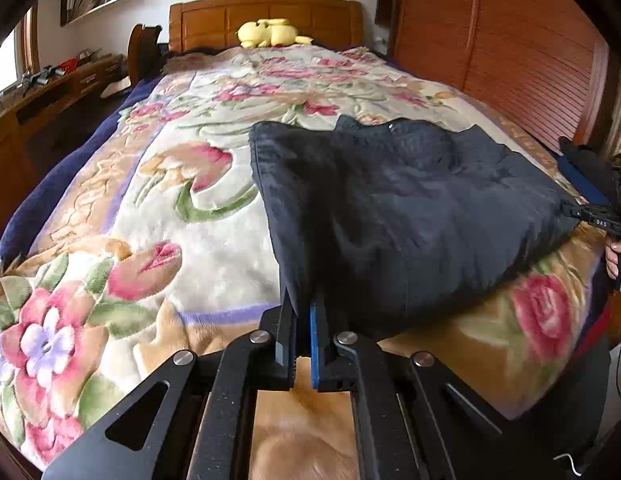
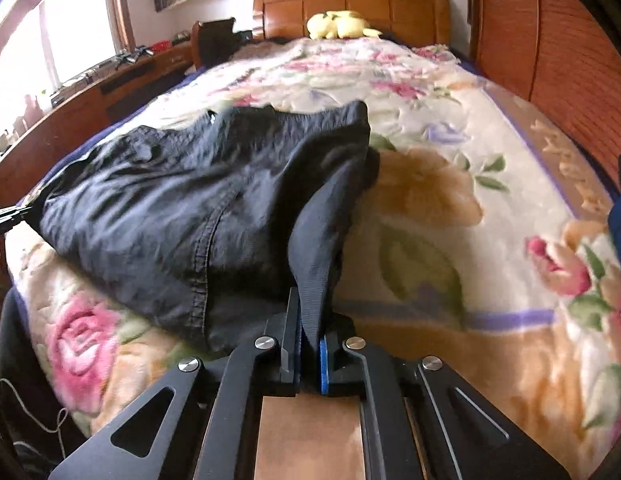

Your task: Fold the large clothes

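Note:
A large black garment (image 1: 406, 208) lies partly folded on the flowered blanket (image 1: 158, 208) near the foot of the bed. My left gripper (image 1: 304, 300) is shut on its near left corner and lifts that edge a little. My right gripper (image 2: 310, 312) is shut on the near right corner of the same garment (image 2: 182, 200), where a strip of black fabric runs up out of the jaws. The right gripper also shows at the right edge of the left wrist view (image 1: 590, 216); the left gripper shows at the left edge of the right wrist view (image 2: 10, 216).
A yellow plush toy (image 1: 270, 33) lies by the wooden headboard (image 1: 266, 16). A wooden slatted wardrobe (image 1: 510, 48) runs along the bed's right side. A wooden desk (image 1: 50, 92) with clutter stands left under a window. A dark blue item (image 2: 620, 220) lies at the bed's right edge.

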The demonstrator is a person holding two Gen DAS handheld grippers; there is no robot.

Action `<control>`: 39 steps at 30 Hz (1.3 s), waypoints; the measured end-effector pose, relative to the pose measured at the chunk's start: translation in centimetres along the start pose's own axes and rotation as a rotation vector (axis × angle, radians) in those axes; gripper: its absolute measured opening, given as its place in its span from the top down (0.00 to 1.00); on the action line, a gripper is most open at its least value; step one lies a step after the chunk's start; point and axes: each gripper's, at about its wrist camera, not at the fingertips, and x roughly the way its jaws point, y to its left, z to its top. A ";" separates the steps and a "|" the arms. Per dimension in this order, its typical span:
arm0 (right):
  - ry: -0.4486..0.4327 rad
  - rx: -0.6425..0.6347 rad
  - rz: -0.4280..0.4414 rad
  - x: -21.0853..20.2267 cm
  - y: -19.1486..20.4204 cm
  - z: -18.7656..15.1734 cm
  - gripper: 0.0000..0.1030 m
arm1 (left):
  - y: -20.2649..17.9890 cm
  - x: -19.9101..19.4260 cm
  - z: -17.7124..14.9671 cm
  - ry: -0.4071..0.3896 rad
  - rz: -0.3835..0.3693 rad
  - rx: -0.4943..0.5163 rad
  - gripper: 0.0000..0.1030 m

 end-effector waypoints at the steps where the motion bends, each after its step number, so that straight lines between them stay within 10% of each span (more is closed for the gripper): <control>1: -0.006 -0.009 -0.001 -0.6 0.2 -0.2 0.95 | -0.2 -0.5 -0.2 -0.005 -0.001 0.003 0.95; 17: 0.031 -0.021 -0.005 -8.2 0.9 -4.8 0.94 | -2.2 -5.9 -3.6 0.060 -0.063 0.014 0.92; 24: -0.019 -0.026 -0.100 -8.9 0.8 -0.6 0.52 | -1.2 -5.4 0.3 -0.002 -0.036 0.017 0.68; 39: 0.077 -0.045 -0.097 4.6 -0.7 7.7 0.45 | 1.5 8.2 8.5 0.130 0.010 0.076 0.67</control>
